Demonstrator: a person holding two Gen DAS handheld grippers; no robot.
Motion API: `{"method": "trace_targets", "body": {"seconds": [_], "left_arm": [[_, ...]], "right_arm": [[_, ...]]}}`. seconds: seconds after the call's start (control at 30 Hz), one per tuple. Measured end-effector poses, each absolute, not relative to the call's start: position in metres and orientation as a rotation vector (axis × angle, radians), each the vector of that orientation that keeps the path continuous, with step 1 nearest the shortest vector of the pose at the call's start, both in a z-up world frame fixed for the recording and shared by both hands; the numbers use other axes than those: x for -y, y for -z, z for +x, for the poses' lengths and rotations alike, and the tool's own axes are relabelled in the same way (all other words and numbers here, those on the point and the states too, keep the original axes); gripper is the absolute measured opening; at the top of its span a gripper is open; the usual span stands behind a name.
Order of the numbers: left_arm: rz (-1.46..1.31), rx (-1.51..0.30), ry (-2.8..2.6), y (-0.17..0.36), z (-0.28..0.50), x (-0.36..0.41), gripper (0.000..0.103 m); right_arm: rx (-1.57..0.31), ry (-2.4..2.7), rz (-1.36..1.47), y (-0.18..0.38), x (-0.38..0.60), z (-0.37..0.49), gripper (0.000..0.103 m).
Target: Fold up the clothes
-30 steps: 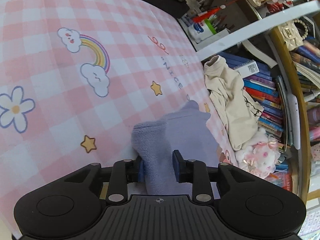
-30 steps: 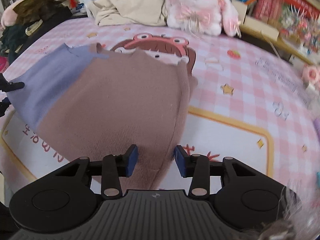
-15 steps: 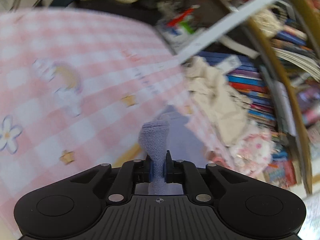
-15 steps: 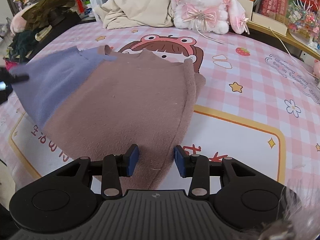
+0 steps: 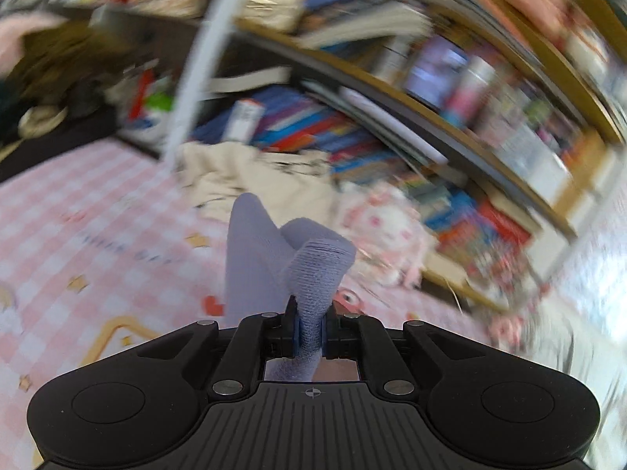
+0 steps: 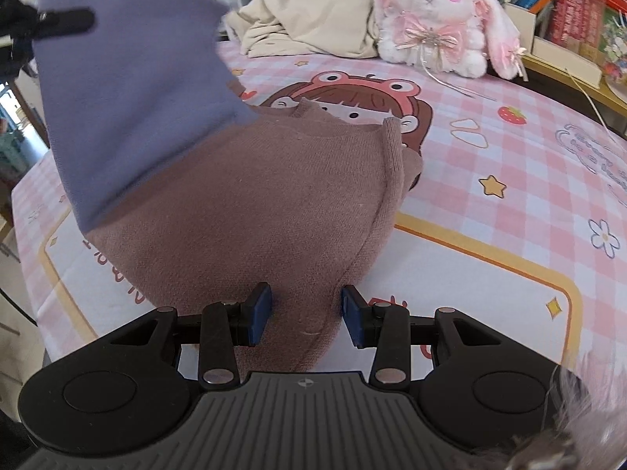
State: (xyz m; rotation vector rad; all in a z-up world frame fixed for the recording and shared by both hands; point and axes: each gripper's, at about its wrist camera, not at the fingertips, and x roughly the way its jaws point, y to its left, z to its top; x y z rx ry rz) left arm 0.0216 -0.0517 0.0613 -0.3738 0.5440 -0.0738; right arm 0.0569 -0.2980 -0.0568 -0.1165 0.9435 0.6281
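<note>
Two pairs of tongs work on one knitted sweater (image 6: 243, 211), which is part lilac and part dusty brown. From the left wrist view, the left tongs (image 5: 310, 329) are clamped tight on a bunched fold of the lilac sleeve (image 5: 313, 270), which stands up out of the grip in a ribbed knot; this view is heavily blurred. From the right wrist view, the right tongs (image 6: 306, 315) are spread apart, blue pads on either side of the brown hem, which lies between them without being pinched. The brown body of the sweater spreads forward from there across the counter (image 6: 490, 243), which is covered by a pink and white checked cloth printed with stars, flowers and a cartoon girl in a frog hat. At the upper left of that view the lilac part is lifted off the cloth, raised in the air by the left tongs, seen there only as a dark blurred shape at the edge. Beyond the sweater, at the far side of the counter, lie a crumpled cream garment (image 6: 313, 27) and, just beside it to the right, a white and pink plush rabbit (image 6: 435, 19). Behind these stand shelves (image 5: 411, 109) crowded with colourful books.
</note>
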Motion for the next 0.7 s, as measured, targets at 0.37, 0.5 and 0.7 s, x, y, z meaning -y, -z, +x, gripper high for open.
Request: {"method": "trace_targets", "body": {"seconds": [0.37,0.5,0.7], "left_arm": [[-0.193,-0.884,0.281,0.011,0.026,0.154,0.030],[-0.194,-0.916,0.311,0.024,0.023,0.160,0.059],[-0.224,-0.833,0.354,0.006,0.013,0.148,0.068]], "right_arm": [[-0.961,-0.721,-0.038,0.060,0.321,0.065,0.040],[-0.979,-0.727,-0.010,0.056,0.339,0.063,0.042],[-0.992,-0.672,0.026,0.042,0.364,0.061,0.049]]}}
